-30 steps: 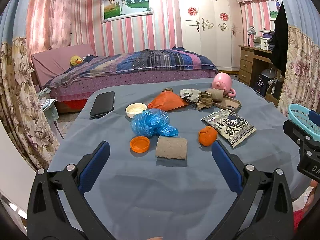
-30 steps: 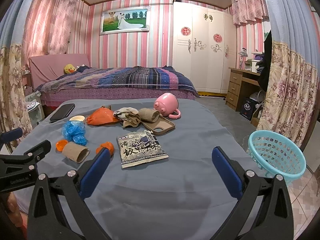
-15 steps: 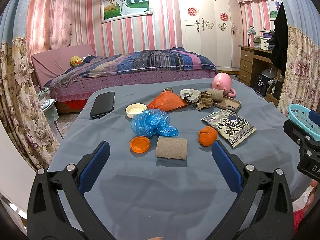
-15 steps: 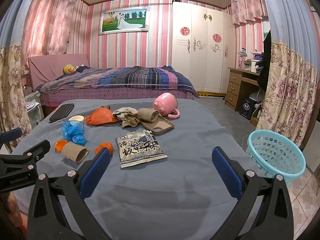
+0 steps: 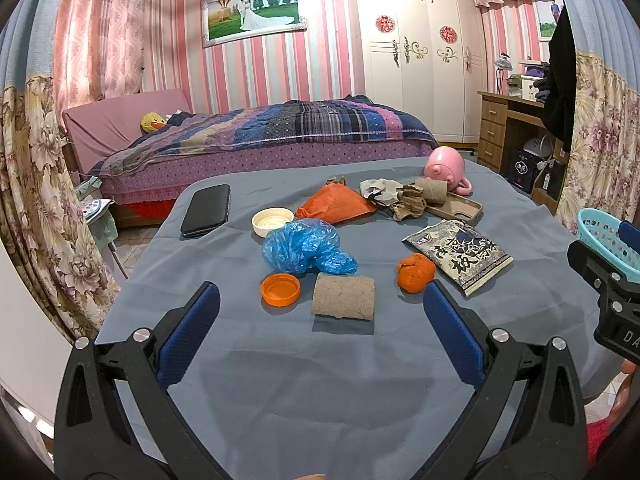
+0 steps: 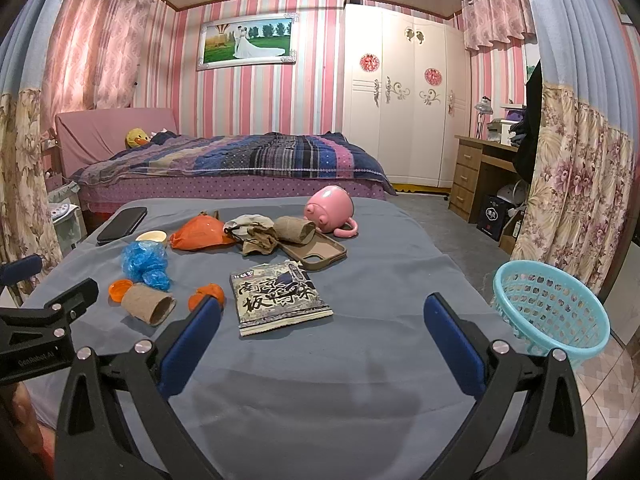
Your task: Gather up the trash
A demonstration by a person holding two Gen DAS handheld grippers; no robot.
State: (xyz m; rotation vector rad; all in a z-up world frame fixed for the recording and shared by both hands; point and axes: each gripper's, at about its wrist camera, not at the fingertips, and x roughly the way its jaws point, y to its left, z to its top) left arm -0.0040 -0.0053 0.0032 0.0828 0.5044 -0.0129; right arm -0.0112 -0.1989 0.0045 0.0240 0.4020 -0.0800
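Trash lies on the grey-blue table (image 5: pixel 320 380): a cardboard tube (image 5: pixel 343 297), an orange cap (image 5: pixel 280 289), a crumpled blue bag (image 5: pixel 304 246), an orange ball of wrap (image 5: pixel 416 273), a printed snack packet (image 5: pixel 458 254) (image 6: pixel 278 298), an orange bag (image 5: pixel 336 204), crumpled paper (image 5: pixel 406 202). My left gripper (image 5: pixel 320 320) is open and empty, just short of the tube. My right gripper (image 6: pixel 320 332) is open and empty, near the packet. A turquoise basket (image 6: pixel 550 312) stands off the table's right edge.
A black phone (image 5: pixel 206 210), a white lid (image 5: pixel 272 221), a pink pig mug (image 5: pixel 444 170), a second tube (image 6: pixel 294 230) and a brown phone case (image 6: pixel 320 254) sit further back. A bed, wardrobe and desk stand behind. Curtains flank both sides.
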